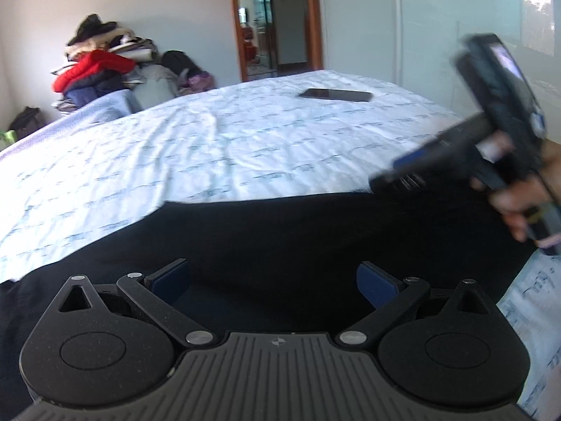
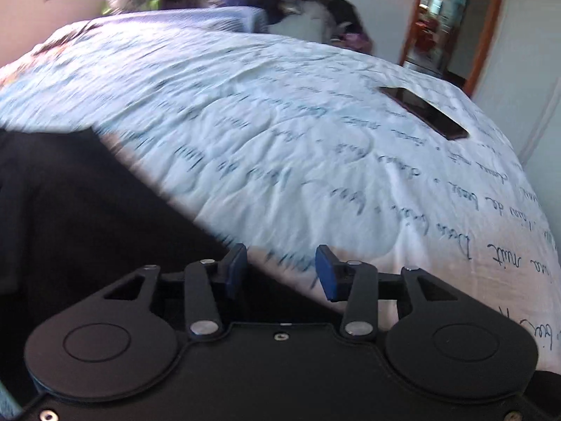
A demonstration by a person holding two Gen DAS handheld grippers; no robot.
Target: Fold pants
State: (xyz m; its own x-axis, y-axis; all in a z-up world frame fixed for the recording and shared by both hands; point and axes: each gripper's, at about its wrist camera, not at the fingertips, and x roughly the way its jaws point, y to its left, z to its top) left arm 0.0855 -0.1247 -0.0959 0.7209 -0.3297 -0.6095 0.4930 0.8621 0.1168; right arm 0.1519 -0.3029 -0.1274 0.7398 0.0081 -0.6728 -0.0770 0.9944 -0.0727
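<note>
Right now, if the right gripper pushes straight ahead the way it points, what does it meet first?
Probably the printed bedspread: the right gripper is open at the edge of the black pants, with bare quilt ahead. The phone lies off to the right. Depth is unclear.

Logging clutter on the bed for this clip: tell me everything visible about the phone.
The phone is a slim dark slab with a glossy black face, screen off. It lies flat on the white printed bedspread, far across the bed toward the doorway, well apart from the black pants. Nothing touches it but the bedspread; neither gripper is near it.
</note>
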